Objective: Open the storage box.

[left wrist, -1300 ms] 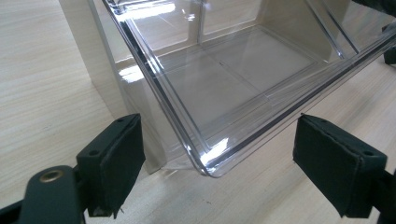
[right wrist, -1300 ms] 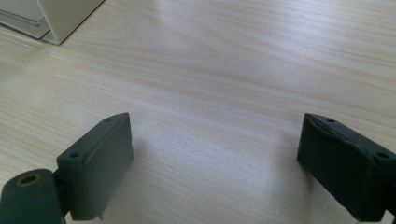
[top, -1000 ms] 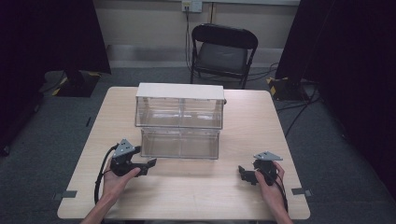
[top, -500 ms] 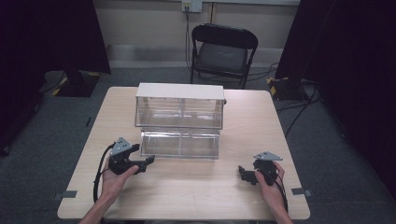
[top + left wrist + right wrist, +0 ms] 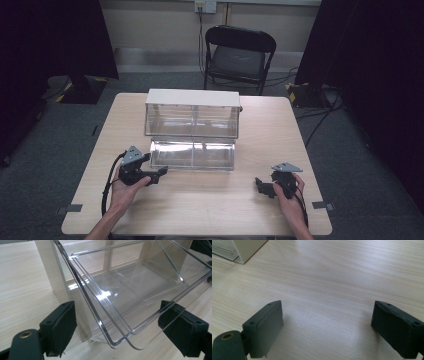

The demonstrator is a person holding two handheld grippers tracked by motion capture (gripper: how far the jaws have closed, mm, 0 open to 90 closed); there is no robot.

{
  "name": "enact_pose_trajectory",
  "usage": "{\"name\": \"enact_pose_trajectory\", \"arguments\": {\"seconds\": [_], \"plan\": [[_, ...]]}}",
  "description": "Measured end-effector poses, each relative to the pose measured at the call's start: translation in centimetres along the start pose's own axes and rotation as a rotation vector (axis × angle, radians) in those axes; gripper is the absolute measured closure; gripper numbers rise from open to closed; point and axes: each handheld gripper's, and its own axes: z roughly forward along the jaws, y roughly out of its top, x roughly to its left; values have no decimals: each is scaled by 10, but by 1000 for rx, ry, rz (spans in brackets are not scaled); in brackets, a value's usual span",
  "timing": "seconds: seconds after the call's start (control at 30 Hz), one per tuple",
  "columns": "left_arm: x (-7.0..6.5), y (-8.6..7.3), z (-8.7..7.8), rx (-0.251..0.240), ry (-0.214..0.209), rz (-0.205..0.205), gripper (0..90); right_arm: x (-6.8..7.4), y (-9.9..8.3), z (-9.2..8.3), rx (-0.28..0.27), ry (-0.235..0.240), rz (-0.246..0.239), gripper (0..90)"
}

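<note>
**Left gripper lined up on the pulled-out clear drawer**

The clear plastic drawer [image 5: 192, 155] sits at mid-frame in the high view, slid out toward the person from the bottom of the drawer cabinet [image 5: 192, 114], w/ its long axis running left-right across the worktop [image 5: 200, 200]. In the left gripper view the drawer [image 5: 120, 295] takes up the centre and upper right; its near corner rim pokes down between the two black jaws but touches neither pad.

Left gripper [image 5: 159, 172] is spread wide, holding nothing. It sits just beside the drawer's left front corner in the high view, jaws pointing right, toward the drawer. So the drawer lies directly ahead of it and a bit to frame-right.

Right gripper [image 5: 261, 186] is also spread and empty. It hovers at lower right of the high view, well apart from the drawer's right end. Its own view shows bare worktop [image 5: 332, 277] between the jaws, w/ a cabinet corner [image 5: 244, 250] at upper left.

Judgement: the left hand is clearly the nearer one, so the next move prob. falls to it — either close on the front-left rim or push the drawer along its short axis back into the cabinet. The rim is thin and slick-looking, so the grip may slip if taken at the corner.
</note>
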Motion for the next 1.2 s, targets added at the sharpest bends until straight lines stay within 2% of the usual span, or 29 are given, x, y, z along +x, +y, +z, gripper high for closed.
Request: {"name": "enact_pose_trajectory", "arguments": {"seconds": [0.4, 0.43, 0.57, 0.87, 1.03, 1.2], "plan": [[0, 4, -1, -2, -5, 0, 153, 0, 0, 0, 0, 0, -1, 97], [0, 5, -1, -2, 3, 9, 152, 0, 0, 0, 0, 0, -1, 97], [1, 6, -1, -13, 14, -12, 155, 0, 0, 0, 0, 0, 0, 97], [4, 7, -2, -10, 24, -16, 158, 0, 0, 0, 2, 0, 1, 91], [4, 15, -5, -21, 36, -6, 158, 0, 0, 0, 1, 0, 0, 91], [4, 16, -1, -13, 17, 2, 156, 0, 0, 0, 2, 0, 1, 90]]}}
